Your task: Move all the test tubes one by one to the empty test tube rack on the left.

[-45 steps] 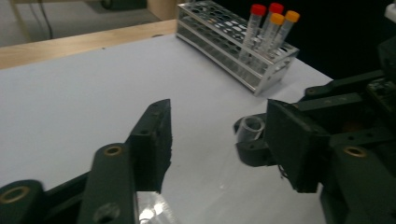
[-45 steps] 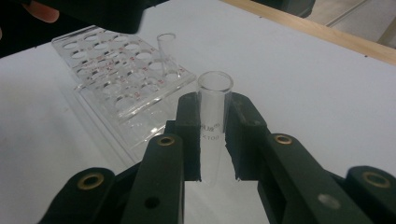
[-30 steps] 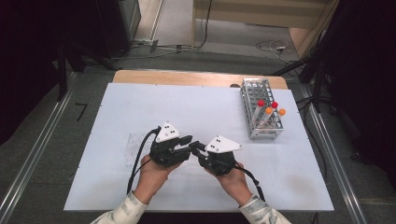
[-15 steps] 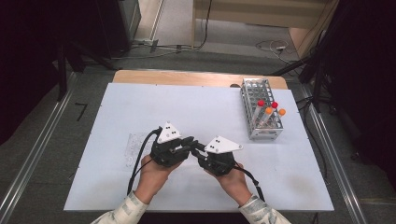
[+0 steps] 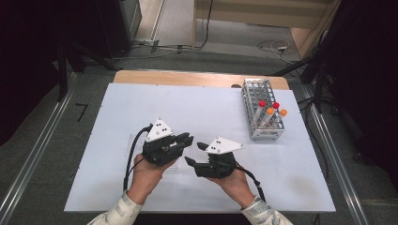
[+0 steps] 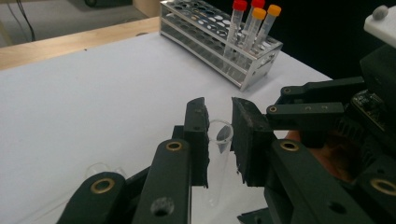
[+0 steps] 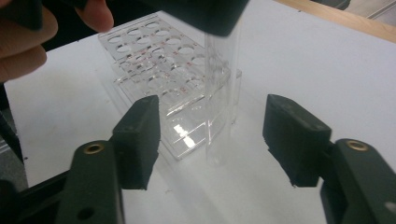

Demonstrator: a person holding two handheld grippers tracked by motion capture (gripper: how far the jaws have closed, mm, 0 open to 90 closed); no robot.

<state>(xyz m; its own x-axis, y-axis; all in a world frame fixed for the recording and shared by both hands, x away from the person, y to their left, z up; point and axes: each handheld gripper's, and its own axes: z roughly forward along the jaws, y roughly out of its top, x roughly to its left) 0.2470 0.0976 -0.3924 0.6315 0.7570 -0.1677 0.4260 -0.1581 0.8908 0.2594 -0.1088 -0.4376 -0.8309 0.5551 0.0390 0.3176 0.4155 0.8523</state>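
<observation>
Now the left gripper (image 6: 218, 140) is clamped on a clear, uncapped test tube (image 6: 219, 154), its pads pressing the upper part of the tube just below the open mouth, so that the tube hangs down toward the white table (image 5: 197, 112). In the right gripper view the same tube (image 7: 219, 116) stands upright between the right gripper (image 7: 212, 140) jaws, which have just been opening: a second ago they were shut, and now both pads stand well clear of the glass. This reads as a hand-over completed, the tube having passed from right to left; the left hand alone now carries it and the right is free for another job. Just behind the tube lies a clear acrylic rack (image 7: 159, 70), whose holes look empty as far as can be told, and the tube's foot hovers near its front edge. Well apart, toward the far right of the table, a metal tube rack (image 5: 263, 112) holds four capped tubes (image 5: 270, 112), two red and two orange, grouped at its near end, with the remaining holes vacant.
</observation>
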